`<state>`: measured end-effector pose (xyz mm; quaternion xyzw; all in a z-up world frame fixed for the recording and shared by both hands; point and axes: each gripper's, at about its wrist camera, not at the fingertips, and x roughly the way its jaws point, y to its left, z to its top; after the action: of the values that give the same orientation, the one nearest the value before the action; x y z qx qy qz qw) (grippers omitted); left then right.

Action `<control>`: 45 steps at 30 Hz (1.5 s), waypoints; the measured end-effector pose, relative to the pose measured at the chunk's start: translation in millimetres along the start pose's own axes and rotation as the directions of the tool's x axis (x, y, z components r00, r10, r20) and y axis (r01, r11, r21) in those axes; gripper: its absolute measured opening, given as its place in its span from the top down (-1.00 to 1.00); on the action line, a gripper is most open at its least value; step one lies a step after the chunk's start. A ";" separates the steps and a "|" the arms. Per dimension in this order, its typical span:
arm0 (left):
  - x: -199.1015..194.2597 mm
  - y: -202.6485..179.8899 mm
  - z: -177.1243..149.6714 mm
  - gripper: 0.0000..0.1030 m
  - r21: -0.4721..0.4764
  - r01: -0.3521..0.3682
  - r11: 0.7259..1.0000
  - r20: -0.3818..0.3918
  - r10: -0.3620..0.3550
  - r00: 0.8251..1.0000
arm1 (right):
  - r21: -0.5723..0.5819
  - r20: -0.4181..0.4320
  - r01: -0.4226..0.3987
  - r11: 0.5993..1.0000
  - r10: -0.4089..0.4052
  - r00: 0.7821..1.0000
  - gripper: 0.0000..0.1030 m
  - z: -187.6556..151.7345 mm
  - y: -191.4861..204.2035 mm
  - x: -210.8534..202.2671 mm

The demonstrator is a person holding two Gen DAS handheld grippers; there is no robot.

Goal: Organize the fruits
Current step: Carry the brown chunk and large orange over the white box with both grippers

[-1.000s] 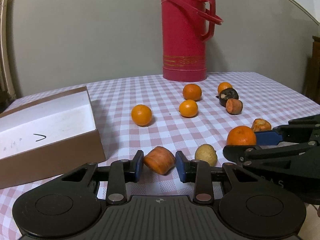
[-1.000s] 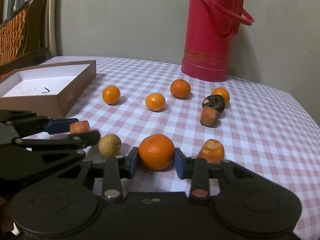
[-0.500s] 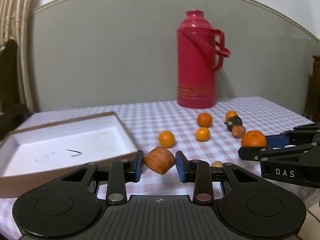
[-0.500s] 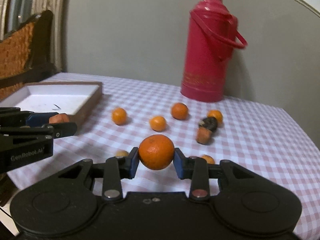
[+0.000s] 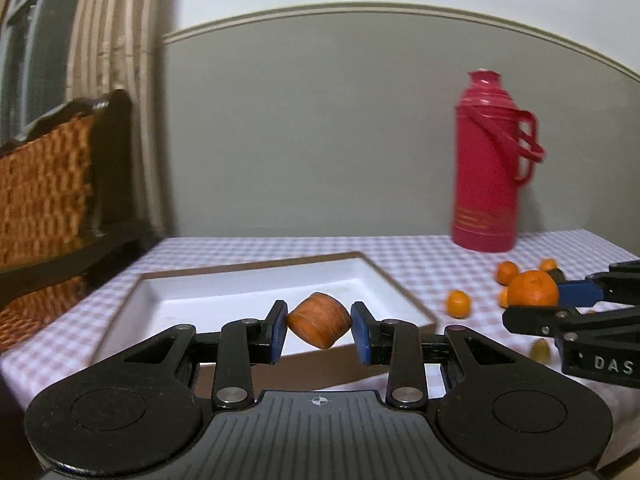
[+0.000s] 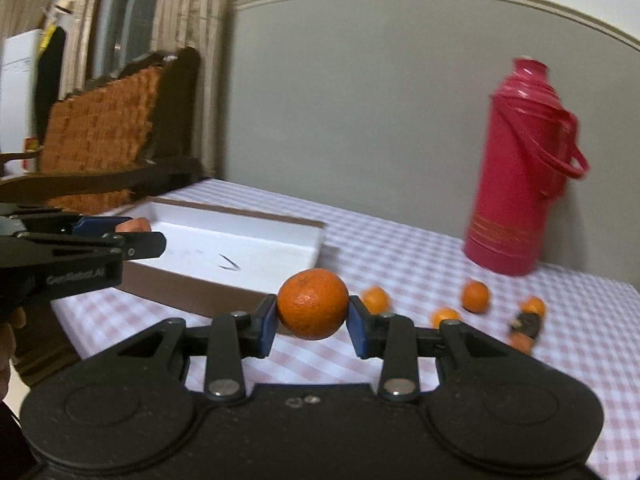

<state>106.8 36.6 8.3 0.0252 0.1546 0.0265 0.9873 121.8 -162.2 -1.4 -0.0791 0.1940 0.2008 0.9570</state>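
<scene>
Both grippers are loaded and in the carry step — fruit lifted off the table, not yet set down. In the lower middle of the left wrist view, the left gripper (image 5: 319,326) has its fingers pinched on a ridged orange-brown fruit (image 5: 319,320), which hangs in front of the near wall of the box (image 5: 384,280). In the lower middle of the right wrist view, the right gripper (image 6: 313,318) clamps a round orange (image 6: 313,303) with dimpled, slightly scuffed skin, held above the checked tablecloth (image 6: 400,256) just right of the box's near corner.

The next move, as I judge it, is to bring each fruit over the white floor of the box, lower it, and part the fingers — one gripper at a time, since they sit close together.

Farther right, several small oranges (image 6: 475,297) lie loose, somewhat blurred. A red flask (image 6: 520,176) stands at the back right.
</scene>
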 end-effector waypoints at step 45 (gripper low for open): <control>118.0 125.5 9.6 -0.40 -0.136 -0.294 0.946 -0.122 0.279 0.953 | 0.033 -0.013 -0.111 0.993 0.111 0.994 0.30 65.3 26.5 162.4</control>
<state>216.3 168.5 -11.2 -0.0296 0.1964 0.1827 0.9629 270.0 -65.7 -9.2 -0.0542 0.2086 0.2500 0.9440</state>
